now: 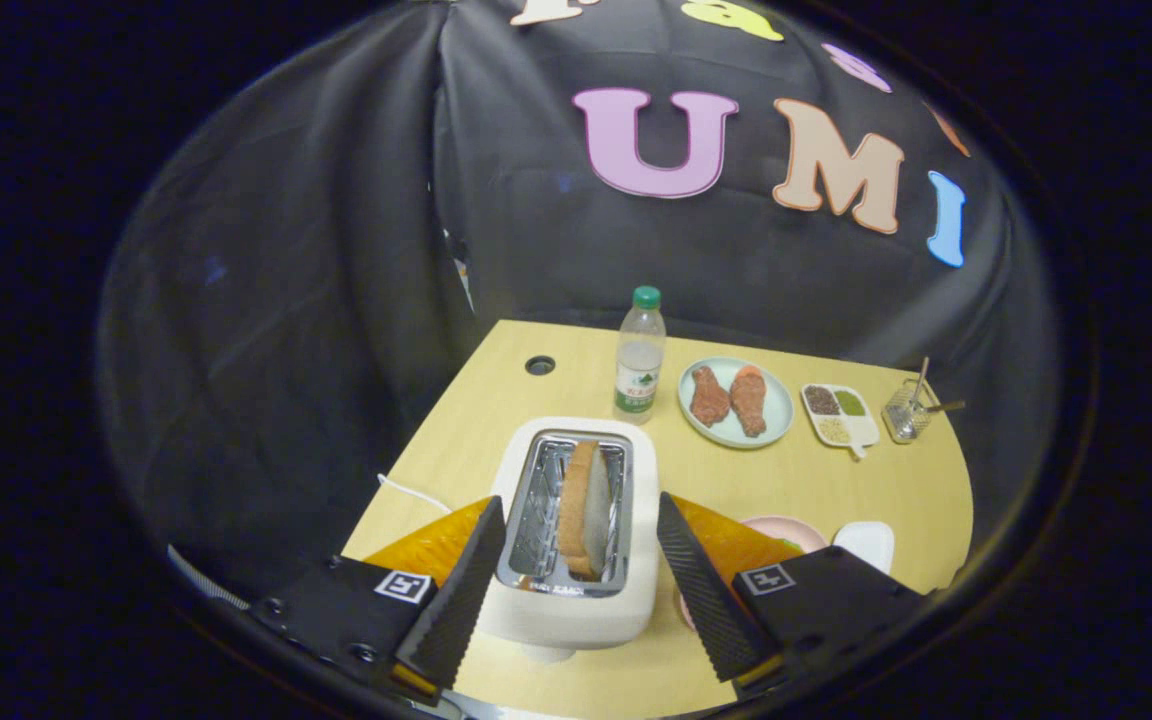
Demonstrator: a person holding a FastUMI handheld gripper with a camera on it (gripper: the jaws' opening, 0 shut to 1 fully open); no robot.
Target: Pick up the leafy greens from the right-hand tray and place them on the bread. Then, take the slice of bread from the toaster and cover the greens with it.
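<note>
A white toaster point(576, 590) stands on the wooden table point(836, 480), between my two fingers and a little below them. A slice of bread point(581, 508) stands upright in its slot. My gripper point(576, 570) is open wide, one finger on each side of the toaster, touching nothing. Just right of the right finger a pink plate point(786, 530) peeks out with a bit of green on it. A white tray point(866, 543) lies beside that plate, mostly hidden by the gripper body.
Beyond the toaster stand a water bottle point(640, 355), a pale blue plate with two pieces of meat point(736, 400), a small divided dish of spices point(839, 413) and a wire holder with utensils point(908, 410). A white cord point(411, 492) runs left of the toaster.
</note>
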